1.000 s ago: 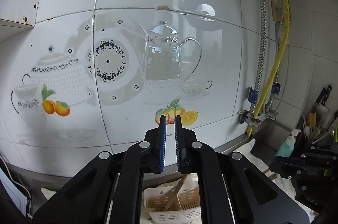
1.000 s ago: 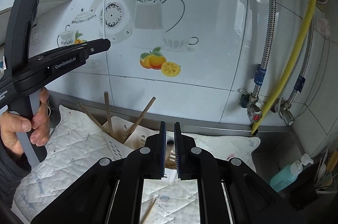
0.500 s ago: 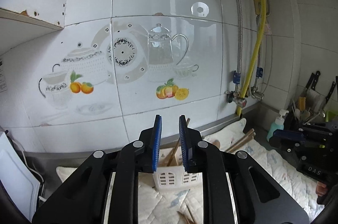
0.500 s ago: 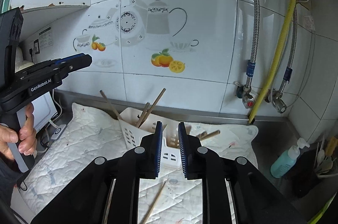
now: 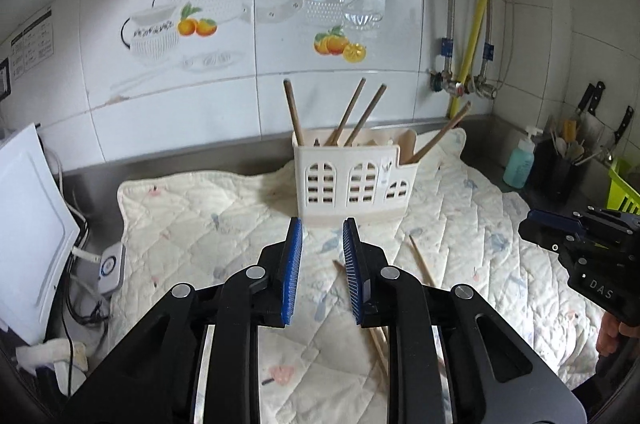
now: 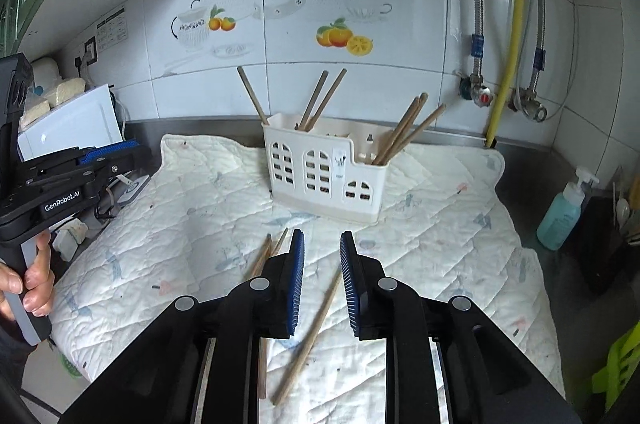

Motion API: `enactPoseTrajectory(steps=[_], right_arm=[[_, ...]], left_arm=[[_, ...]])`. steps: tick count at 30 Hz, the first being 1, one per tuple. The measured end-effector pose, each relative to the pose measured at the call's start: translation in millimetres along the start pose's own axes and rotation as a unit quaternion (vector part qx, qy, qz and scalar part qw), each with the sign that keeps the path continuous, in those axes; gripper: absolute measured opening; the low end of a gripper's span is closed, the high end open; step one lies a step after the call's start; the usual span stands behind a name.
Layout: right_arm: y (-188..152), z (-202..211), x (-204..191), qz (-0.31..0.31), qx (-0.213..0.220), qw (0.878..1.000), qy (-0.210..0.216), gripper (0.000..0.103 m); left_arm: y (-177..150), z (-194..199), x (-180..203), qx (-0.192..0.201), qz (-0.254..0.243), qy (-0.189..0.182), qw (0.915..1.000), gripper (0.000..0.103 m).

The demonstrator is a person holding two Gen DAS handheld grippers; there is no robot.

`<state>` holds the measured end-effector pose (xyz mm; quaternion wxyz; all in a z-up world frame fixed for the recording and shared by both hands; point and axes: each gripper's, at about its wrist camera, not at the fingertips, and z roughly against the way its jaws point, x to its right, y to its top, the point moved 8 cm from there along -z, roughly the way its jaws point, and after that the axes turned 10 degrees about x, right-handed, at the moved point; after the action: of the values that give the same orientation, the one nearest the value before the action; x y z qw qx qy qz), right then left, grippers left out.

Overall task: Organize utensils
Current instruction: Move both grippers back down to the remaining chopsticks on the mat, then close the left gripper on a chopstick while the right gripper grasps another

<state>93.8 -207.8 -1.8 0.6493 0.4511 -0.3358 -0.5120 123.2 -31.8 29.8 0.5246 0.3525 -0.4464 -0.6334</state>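
Both grippers hang above the quilted mat [image 6: 440,236] with their blue-padded jaws apart and nothing between them. From the left gripper [image 5: 322,256], the white utensil holder [image 5: 352,180] stands at 12 o'clock, upright on the mat, with several chopsticks [image 5: 354,110] leaning out of its compartments; how deep they sit is hidden by the holder's wall. Loose chopsticks [image 5: 420,258] lie on the mat at about 1 o'clock, their lower ends cut off behind the left gripper's right finger. From the right gripper [image 6: 322,252], one loose chopstick [image 6: 316,324] lies on the mat under the gap between the fingers, and others [image 6: 266,254] at 10 o'clock run partly under the left finger. A soap bottle [image 6: 566,212] stands at 3 o'clock.
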Motion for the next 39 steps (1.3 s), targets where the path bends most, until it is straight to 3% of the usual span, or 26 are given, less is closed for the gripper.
enactPoseTrajectory(steps=[5,21,27,39], right_arm=[[-31.4,-1.9,-1.8,-0.015,-0.021,1.0,-0.004,0.019],[-119.6,-21.4,-7.2,-0.072,-0.102,0.992,0.002,0.019],[-135.2,-23.2,-9.2,-0.082,-0.117,0.99,0.003,0.019],[-147.2,-29.5,-15.4,-0.09,-0.132,0.987,0.006,0.019]], left_arm=[[-42.5,2.5,-1.8,-0.029,0.015,0.009,0.9994,0.021],[-163.1,-2.8,47.9,-0.148,0.062,-0.049,0.9858,0.021],[-178.3,-7.7,51.5,-0.163,0.074,-0.053,0.9825,0.021],[-186.8,-18.8,52.9,-0.163,0.058,-0.034,0.9843,0.018]])
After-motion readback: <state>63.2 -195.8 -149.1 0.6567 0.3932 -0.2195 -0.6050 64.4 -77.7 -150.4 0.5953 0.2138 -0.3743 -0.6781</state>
